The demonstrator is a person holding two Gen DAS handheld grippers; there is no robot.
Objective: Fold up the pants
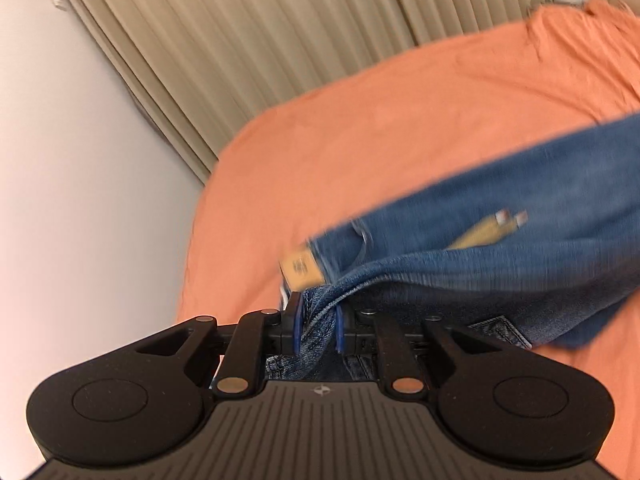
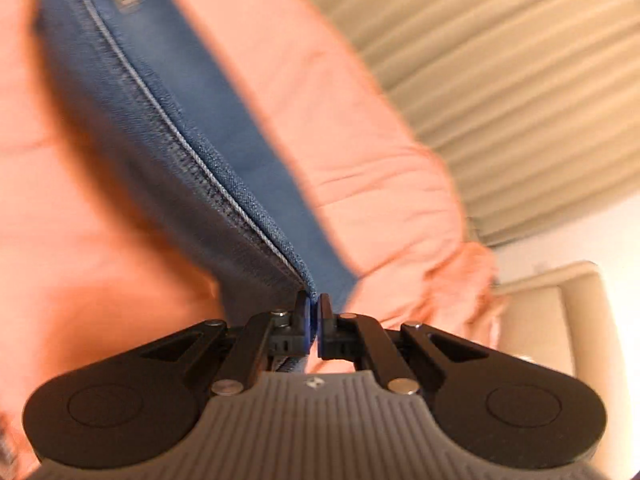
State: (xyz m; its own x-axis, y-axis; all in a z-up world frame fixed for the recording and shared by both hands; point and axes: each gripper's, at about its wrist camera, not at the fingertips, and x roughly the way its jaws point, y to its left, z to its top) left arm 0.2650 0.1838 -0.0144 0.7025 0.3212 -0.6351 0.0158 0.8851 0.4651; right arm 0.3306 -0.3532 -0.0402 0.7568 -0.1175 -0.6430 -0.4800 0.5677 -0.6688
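Blue denim pants (image 1: 500,236) hang lifted above an orange bed cover (image 1: 360,128). In the left wrist view my left gripper (image 1: 318,320) is shut on a bunched fold of the pants near the waistband, where a tan leather label (image 1: 302,270) shows. A yellow tag (image 1: 484,232) lies on the denim to the right. In the right wrist view my right gripper (image 2: 314,308) is shut on a seamed edge of the pants (image 2: 168,132), which stretch away up and to the left, taut and off the orange cover (image 2: 60,240).
Beige pleated curtains (image 1: 240,40) hang behind the bed, beside a pale wall (image 1: 60,160). In the right wrist view the curtains (image 2: 500,80) fill the upper right, and a beige piece of furniture (image 2: 548,316) stands past the bed's fringed corner.
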